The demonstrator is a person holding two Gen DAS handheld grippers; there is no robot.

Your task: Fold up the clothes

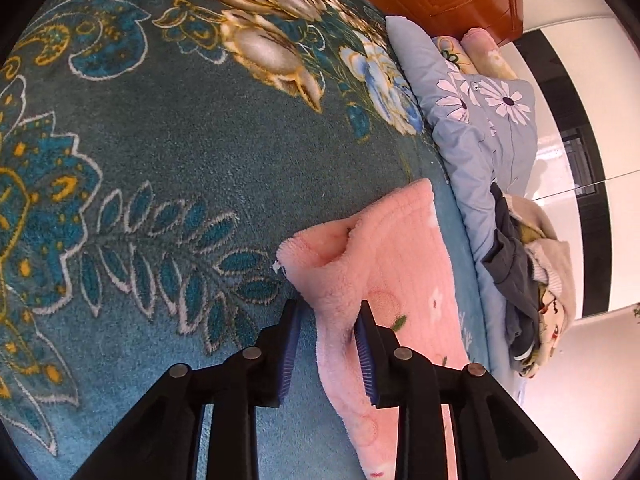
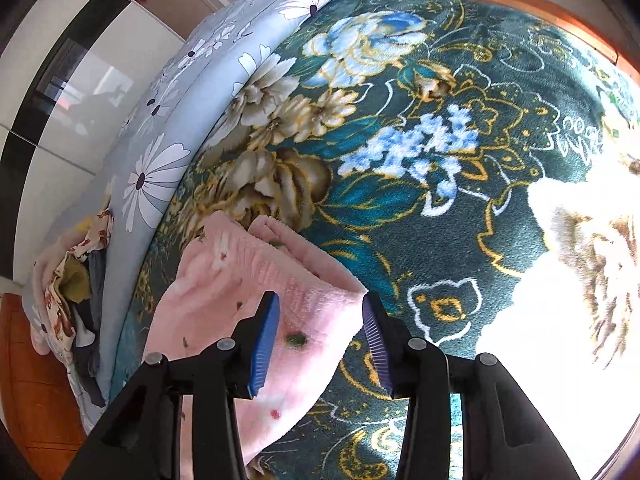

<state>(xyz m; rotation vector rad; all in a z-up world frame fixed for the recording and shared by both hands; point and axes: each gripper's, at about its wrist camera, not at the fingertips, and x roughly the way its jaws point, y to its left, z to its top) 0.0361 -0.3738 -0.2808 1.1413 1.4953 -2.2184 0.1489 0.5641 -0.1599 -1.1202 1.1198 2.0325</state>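
The fluffy pink fleece garment with small flower prints lies doubled over near the quilt-side edge of the teal floral plush blanket, so one fold looks made. The left gripper and right gripper both stand apart, straddling pink edges without pinching; further folds and the heaped mixed clothes at the blanket's edge seem left.

Left gripper angled downward, fingers parted; right gripper angled downward, fingers parted.

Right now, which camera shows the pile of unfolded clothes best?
The left wrist view: the clothes pile lies sharp and fairly large on the floral quilt. In the right wrist view the pile is squeezed at the frame's left edge, smaller and more distorted.
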